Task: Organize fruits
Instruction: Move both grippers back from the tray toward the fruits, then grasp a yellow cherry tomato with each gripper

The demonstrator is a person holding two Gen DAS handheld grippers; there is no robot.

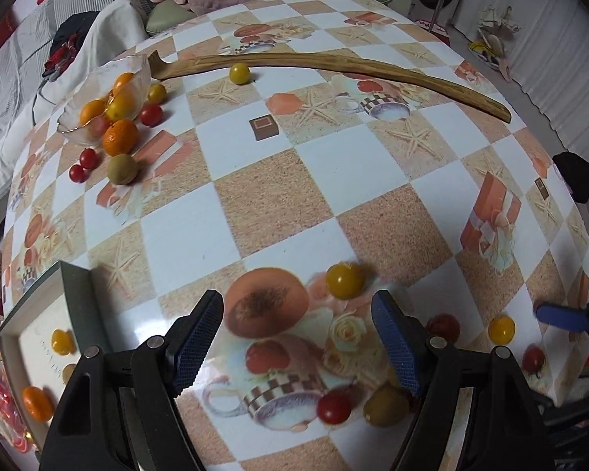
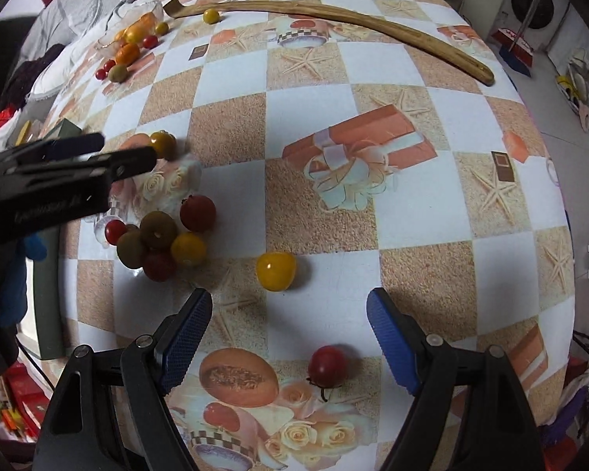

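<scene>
Scattered fruit on a checked tablecloth (image 1: 357, 172), waiting to be sorted

Left gripper (image 1: 296, 337) spread wide and empty, hovering low just short of a yellow cherry tomato (image 1: 345, 280) — likely lined up to close on it next, since the fruit sits just ahead of the gap, nearer the right-hand finger

Right gripper (image 2: 288, 333) likewise wide apart, holding nothing, with a second yellow tomato (image 2: 275, 271) just ahead of the pads and a red tomato (image 2: 328, 365) lying on the cloth between the fingers; either within easy reach

Heaped near the left gripper in the right wrist view: a cluster of small fruit (image 2: 161, 239) — red, yellow and greenish pieces touching one another

At the far corner, a glass bowl (image 1: 74, 129) holding oranges, with more fruit spilled beside it, probably one collecting spot. At the near left edge, a shallow box lid or tray (image 1: 31, 314) already carrying a few pieces, probably another

A long wooden stick (image 1: 333, 64) across the far side, one lone yellow tomato (image 1: 239, 73) touching it, apparently stopped there from rolling

Round fruit on slick cloth: apt to roll if nudged, so a centred, gentle squeeze seems wise
</scene>
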